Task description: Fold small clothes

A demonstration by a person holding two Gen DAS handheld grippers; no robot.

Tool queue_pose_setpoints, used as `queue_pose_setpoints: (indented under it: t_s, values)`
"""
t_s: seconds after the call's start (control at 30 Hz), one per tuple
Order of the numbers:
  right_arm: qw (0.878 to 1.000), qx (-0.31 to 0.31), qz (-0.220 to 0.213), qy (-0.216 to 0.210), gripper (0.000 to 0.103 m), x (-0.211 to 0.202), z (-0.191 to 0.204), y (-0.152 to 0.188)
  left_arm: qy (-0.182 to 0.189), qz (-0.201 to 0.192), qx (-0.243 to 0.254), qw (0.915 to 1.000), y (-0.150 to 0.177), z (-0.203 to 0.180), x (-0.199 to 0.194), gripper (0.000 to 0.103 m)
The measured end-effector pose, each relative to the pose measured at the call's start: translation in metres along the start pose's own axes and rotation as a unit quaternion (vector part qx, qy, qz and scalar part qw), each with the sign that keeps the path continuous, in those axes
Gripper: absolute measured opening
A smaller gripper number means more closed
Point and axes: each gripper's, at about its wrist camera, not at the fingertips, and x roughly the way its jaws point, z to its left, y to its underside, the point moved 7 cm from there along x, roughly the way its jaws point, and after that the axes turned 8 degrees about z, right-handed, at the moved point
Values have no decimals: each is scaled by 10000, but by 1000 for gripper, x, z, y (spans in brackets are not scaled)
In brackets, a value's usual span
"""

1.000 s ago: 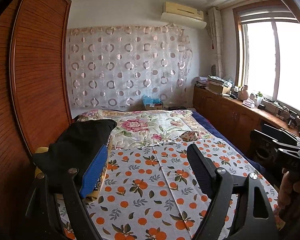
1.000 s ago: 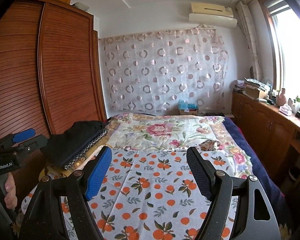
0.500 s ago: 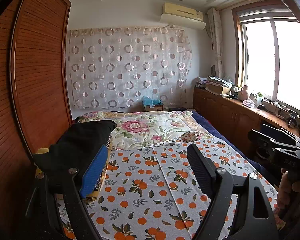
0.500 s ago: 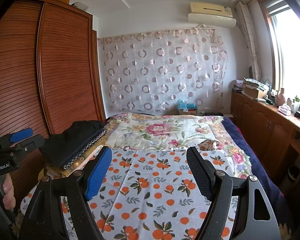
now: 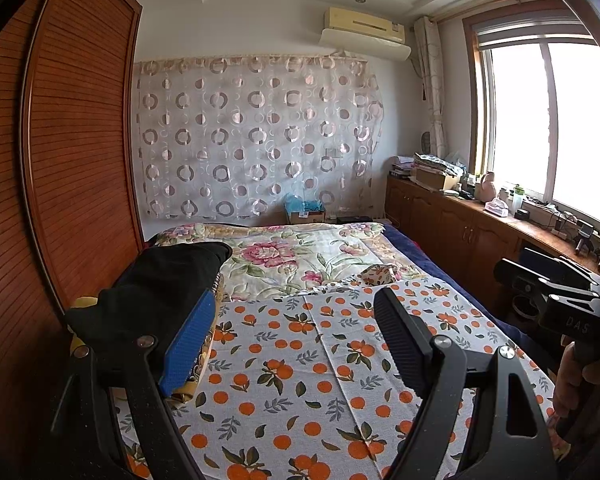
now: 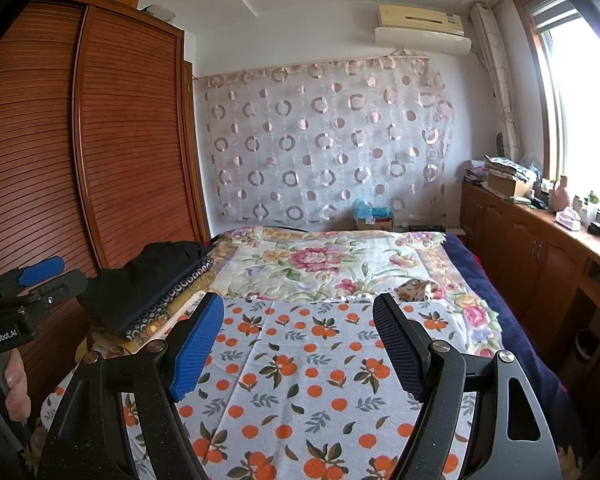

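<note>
A stack of folded clothes with a black garment (image 5: 160, 280) on top lies at the bed's left edge; it also shows in the right wrist view (image 6: 148, 280). A small folded patterned piece (image 5: 378, 273) lies mid-bed, also in the right wrist view (image 6: 414, 290). My left gripper (image 5: 296, 344) is open and empty above the orange-print cloth (image 5: 300, 380), beside the stack. My right gripper (image 6: 298, 344) is open and empty above the same cloth (image 6: 300, 380). Each gripper shows at the other view's edge.
A floral quilt (image 5: 300, 256) covers the far half of the bed. A wooden wardrobe (image 6: 100, 160) stands along the left. A low cabinet (image 5: 460, 224) with clutter runs under the window on the right. A box (image 6: 374, 220) sits by the curtained wall.
Both views have tilted up slightly, so the bed sits a little lower in frame. Both grippers stay open and empty.
</note>
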Motion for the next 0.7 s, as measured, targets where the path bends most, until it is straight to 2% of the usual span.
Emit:
queue_pose_setpoints:
  t_s: [0.7]
  values:
    - [10000,-26,15,-38,79,-4,-9,-1,-10,-48,-14,10000,-8,7,-7,82]
